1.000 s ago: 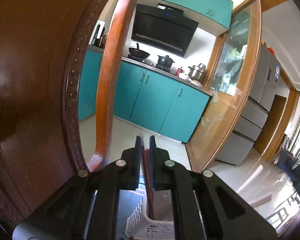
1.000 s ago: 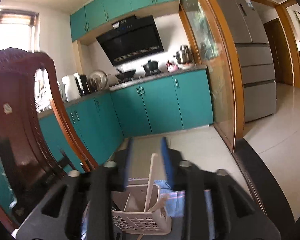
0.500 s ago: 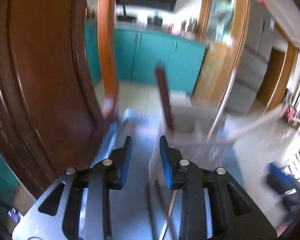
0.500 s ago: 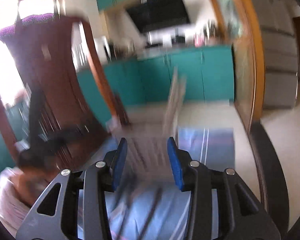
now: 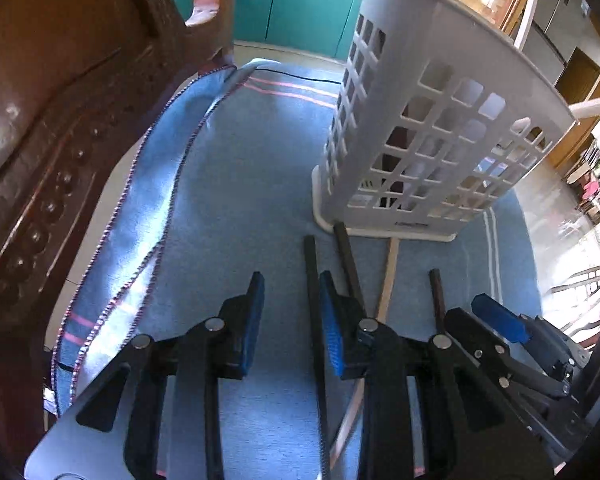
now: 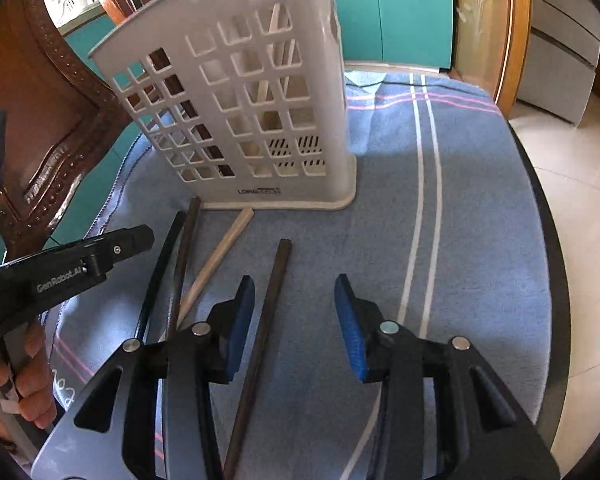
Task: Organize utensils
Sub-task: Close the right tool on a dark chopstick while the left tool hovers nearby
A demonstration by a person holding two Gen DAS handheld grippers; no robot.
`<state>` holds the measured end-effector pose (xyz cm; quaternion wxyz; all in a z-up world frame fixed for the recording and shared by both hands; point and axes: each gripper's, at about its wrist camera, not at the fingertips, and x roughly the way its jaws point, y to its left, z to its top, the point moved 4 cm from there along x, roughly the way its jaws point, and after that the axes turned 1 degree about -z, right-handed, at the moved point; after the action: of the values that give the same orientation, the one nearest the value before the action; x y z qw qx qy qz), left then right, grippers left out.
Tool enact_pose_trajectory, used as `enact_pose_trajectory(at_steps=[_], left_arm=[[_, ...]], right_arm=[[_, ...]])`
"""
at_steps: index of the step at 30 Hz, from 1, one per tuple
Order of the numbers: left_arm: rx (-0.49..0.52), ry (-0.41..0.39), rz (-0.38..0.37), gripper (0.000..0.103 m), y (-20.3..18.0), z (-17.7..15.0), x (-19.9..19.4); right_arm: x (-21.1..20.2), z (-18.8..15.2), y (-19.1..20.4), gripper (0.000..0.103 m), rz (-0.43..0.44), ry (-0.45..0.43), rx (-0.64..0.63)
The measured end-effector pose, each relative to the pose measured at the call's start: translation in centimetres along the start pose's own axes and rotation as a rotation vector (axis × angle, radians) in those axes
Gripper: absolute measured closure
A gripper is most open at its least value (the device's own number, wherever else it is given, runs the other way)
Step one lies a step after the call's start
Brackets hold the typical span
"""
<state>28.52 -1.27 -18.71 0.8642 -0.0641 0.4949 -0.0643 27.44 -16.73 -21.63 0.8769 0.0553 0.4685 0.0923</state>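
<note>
Chopsticks [image 6: 260, 340] on blue cloth [image 6: 480, 208], white holder [image 6: 252, 92] upright, both tools parted

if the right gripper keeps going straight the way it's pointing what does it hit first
Most likely the blue cloth on the table, bare between the open right gripper fingers. The dark chopstick lies just inside its left finger; depth is hard to judge.

Black hand-held gripper [image 6: 296, 320], blue pads [image 6: 352, 332]
</note>
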Motion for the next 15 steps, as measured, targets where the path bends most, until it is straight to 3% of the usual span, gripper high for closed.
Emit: enact_pose_trajectory(at_steps=[5,7,8,9,15], left_arm=[[-0.011,0.031,0.035,0.074,0.9,-0.8,0.8],[-0.021,0.037,0.033,0.074,1.1,-0.9,0.9],[-0.023,0.04,0.032,0.074,1.3,-1.0,0.9],[-0.021,0.041,0.029,0.074,1.5,-1.1,0.9],[-0.007,0.051,0.028,0.074,1.8,-1.7,0.9]], right_arm=[[0.9,-0.7,1.0,0.063,-0.079,-0.002,-0.08],[1.0,-0.6,0.8,0.076,-0.109,-0.009,-0.082],[1.0,-0.7,0.7,0.088,-0.11,-0.006,-0.077],[1.0,-0.7,0.5,0.091,-0.103,-0.003,-0.066],[0.6,-0.8,-0.8,0.093,-0.087,-0.006,-0.025]])
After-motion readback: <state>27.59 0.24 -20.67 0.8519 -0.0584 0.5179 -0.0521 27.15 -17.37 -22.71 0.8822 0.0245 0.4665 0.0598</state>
